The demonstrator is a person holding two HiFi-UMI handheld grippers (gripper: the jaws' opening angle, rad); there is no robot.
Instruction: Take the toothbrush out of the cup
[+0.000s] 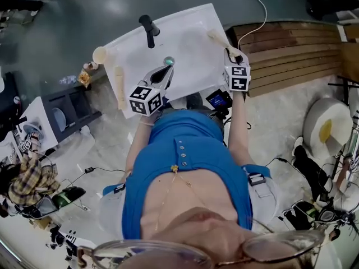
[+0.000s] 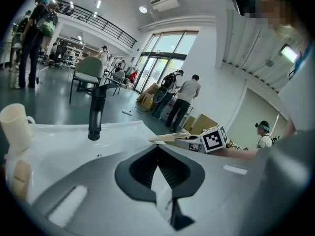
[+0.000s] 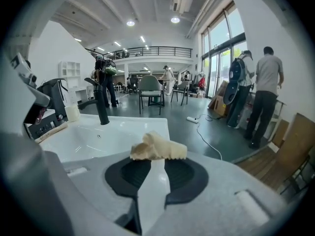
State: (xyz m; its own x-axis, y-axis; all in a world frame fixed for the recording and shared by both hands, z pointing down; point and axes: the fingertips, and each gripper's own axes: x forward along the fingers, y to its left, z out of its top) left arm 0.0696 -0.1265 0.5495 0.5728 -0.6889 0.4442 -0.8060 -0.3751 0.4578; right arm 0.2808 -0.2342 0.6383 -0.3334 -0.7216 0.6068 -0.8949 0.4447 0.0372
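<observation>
Right now the toothbrush (image 3: 158, 148) lies crosswise at the tips of the right gripper (image 3: 157, 160), whose jaws pinch it over the right rim of the sink (image 1: 190, 32). It is well apart from the cup (image 1: 99, 55) at the left corner. Its bristle end is too foreshortened to pick out. The left gripper (image 2: 157, 150) hangs over the basin, jaws pressed together on nothing. A cream stick (image 1: 119, 86) on the left rim is too small to identify.
</observation>
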